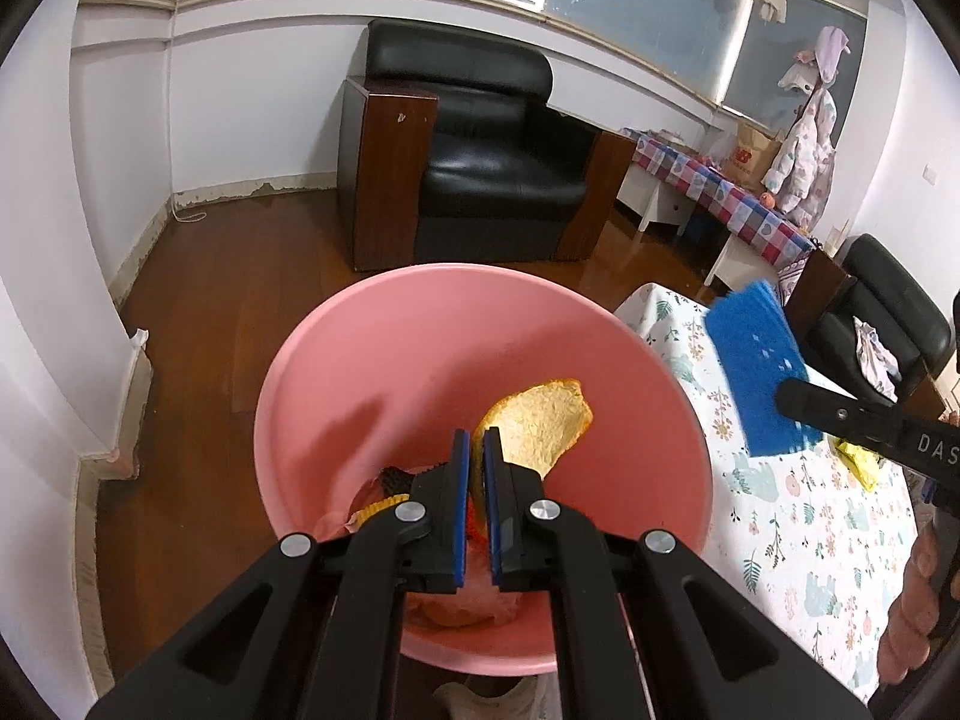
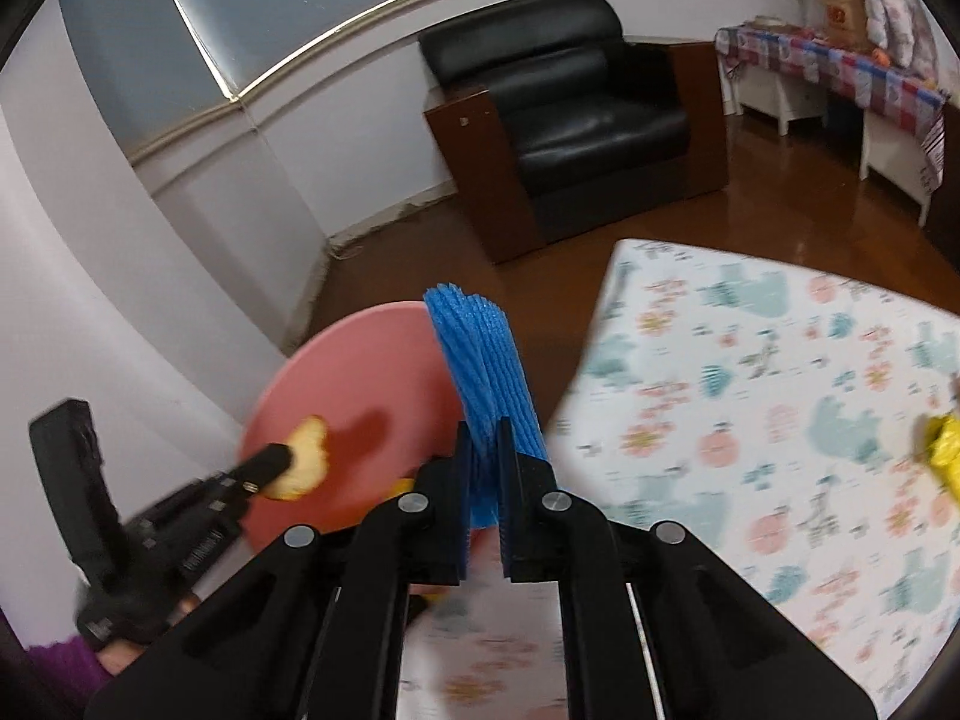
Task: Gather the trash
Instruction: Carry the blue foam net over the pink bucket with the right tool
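Note:
My left gripper [image 1: 476,441] is shut on a piece of orange peel [image 1: 543,420] and holds it over the open pink bin [image 1: 372,360], which has other scraps at its bottom. My right gripper [image 2: 485,429] is shut on a blue foam fruit net [image 2: 483,360] and holds it above the table edge, next to the bin [image 2: 360,372]. The net also shows in the left wrist view [image 1: 753,369], to the right of the bin. The left gripper with the peel [image 2: 303,465] shows in the right wrist view, over the bin.
The table with a floral cloth [image 2: 750,420] is to the right of the bin; a yellow wrapper [image 2: 945,450] lies on it. A black armchair [image 1: 480,162] stands behind on the wooden floor. A low bench with a checked cloth [image 1: 720,192] is at the far right.

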